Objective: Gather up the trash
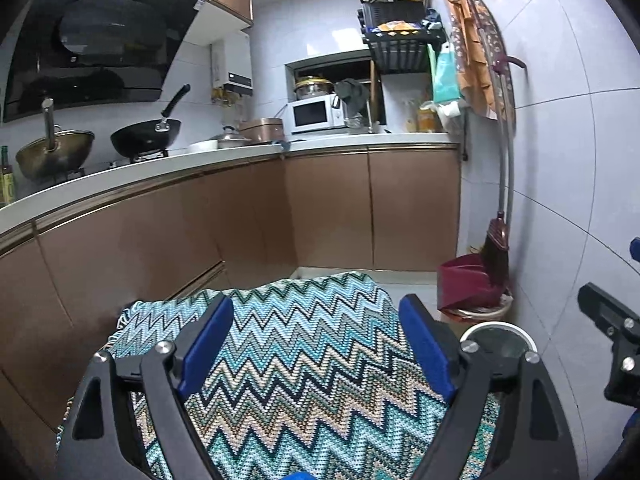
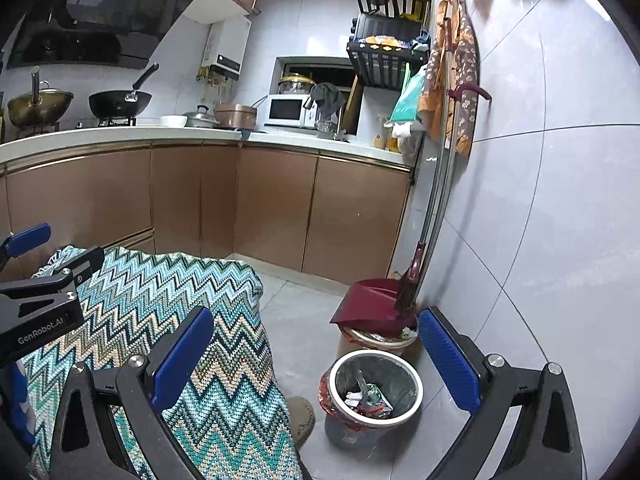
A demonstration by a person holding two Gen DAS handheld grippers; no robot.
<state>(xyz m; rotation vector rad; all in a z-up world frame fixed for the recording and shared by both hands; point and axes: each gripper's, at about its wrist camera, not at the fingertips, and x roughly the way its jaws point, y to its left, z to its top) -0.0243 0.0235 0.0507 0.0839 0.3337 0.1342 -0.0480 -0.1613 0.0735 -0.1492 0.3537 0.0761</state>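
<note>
Right wrist view: white-rimmed round trash bin with crumpled wrappers sits on the floor at five o'clock. Both grippers' fingers stand apart, empty. Wrappers look light, probably crushable; pinch an upstanding edge.

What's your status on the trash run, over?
Both tools open, nothing held: left tool, right tool. Trash bin on floor beside the zigzag cloth, wrappers inside. Second bin behind it, dustpan resting on top.

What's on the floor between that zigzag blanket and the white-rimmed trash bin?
In the right wrist view, bare grey floor tile separates the zigzag blanket from the trash bin; lower down, a tan slipper sits there.
</note>
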